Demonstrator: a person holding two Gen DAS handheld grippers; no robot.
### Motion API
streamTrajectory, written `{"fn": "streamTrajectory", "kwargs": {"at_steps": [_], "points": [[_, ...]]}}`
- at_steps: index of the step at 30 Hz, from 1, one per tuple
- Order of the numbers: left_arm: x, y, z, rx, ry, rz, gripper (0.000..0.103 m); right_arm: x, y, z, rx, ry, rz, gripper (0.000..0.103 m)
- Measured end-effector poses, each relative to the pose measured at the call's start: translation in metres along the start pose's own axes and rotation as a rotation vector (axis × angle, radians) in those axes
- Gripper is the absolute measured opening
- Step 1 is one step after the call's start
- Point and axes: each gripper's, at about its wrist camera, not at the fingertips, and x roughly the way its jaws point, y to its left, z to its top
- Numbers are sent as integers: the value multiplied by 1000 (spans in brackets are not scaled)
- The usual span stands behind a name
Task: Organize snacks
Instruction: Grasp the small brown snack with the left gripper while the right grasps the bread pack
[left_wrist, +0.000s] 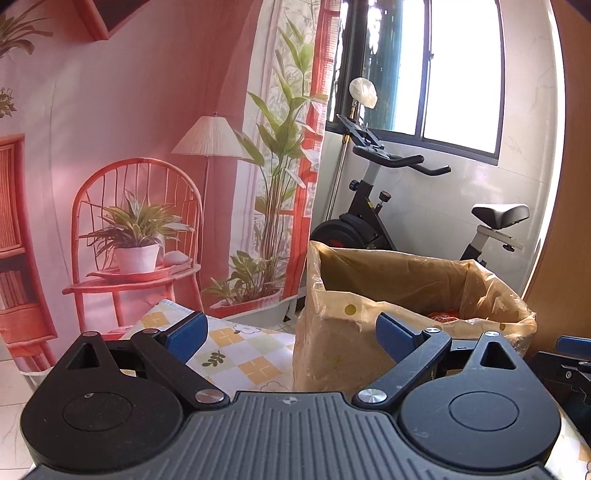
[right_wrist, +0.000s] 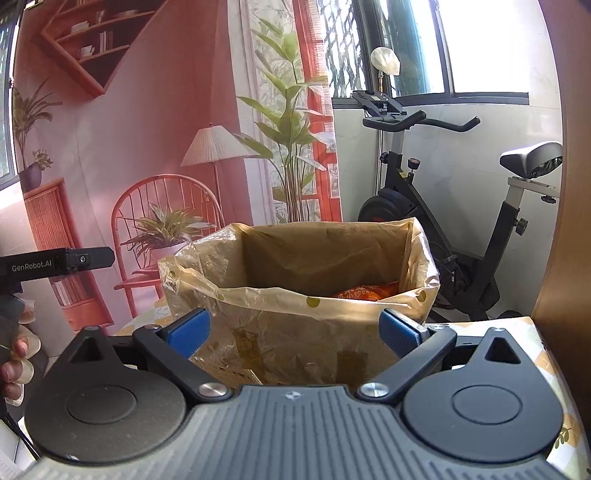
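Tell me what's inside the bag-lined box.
Inside the bag-lined box, only part of an orange snack packet shows above the front rim. The box's front wall hides everything lower down.

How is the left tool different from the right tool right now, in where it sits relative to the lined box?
The left tool frames the tablecloth and the lined box's left corner; the right tool faces the box's front squarely. The right tool's view shows more of the orange snack packet inside. Both tools are open, empty, and short of the box.
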Motion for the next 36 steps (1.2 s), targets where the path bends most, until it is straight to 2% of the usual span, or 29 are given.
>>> {"fn": "streamTrajectory", "kwargs": {"at_steps": [3,6,20,29,36], "points": [[-6,10,-16,10,52,-2,99,-5,1,-15,33,-1,12,100],[-12,17,-33,7,85,27,98,-8,2,-33,71,7,17,100],[-32,13,-89,-9,180,-16,94,-25,-2,-86,73,87,-23,100],[-30,8,-117,-15,262,-33,91,-23,7,-124,61,229,-15,100],[-26,1,-136,1,317,-50,88,-5,27,-159,-3,417,55,100]]}}
